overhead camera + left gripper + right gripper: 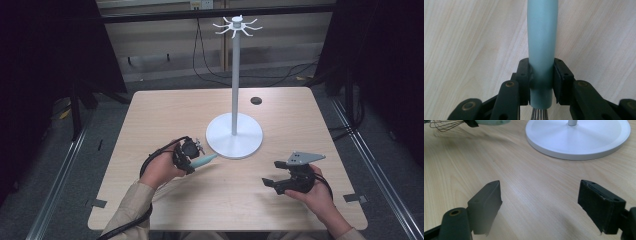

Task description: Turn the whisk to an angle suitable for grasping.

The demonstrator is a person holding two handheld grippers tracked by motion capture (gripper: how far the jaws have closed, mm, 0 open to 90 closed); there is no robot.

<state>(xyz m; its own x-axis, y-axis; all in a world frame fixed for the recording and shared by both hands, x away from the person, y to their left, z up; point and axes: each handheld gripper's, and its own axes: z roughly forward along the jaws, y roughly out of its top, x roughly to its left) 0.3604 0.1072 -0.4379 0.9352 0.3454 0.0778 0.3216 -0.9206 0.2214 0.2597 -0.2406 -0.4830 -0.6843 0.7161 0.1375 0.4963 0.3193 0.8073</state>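
Low in the middle of the high view, a whisk (202,161) with a pale teal handle sits clamped between the jaws of the left gripper (189,156), its handle pointing right toward the round base of the white stand (234,135), its wires showing at the bottom of the left gripper view. Further right, the right gripper (280,176) rests low over the wooden table (165,107), jaws spread wide with nothing between them. Behind the stand, toward the top of the frame, lies a small dark disc (256,100).
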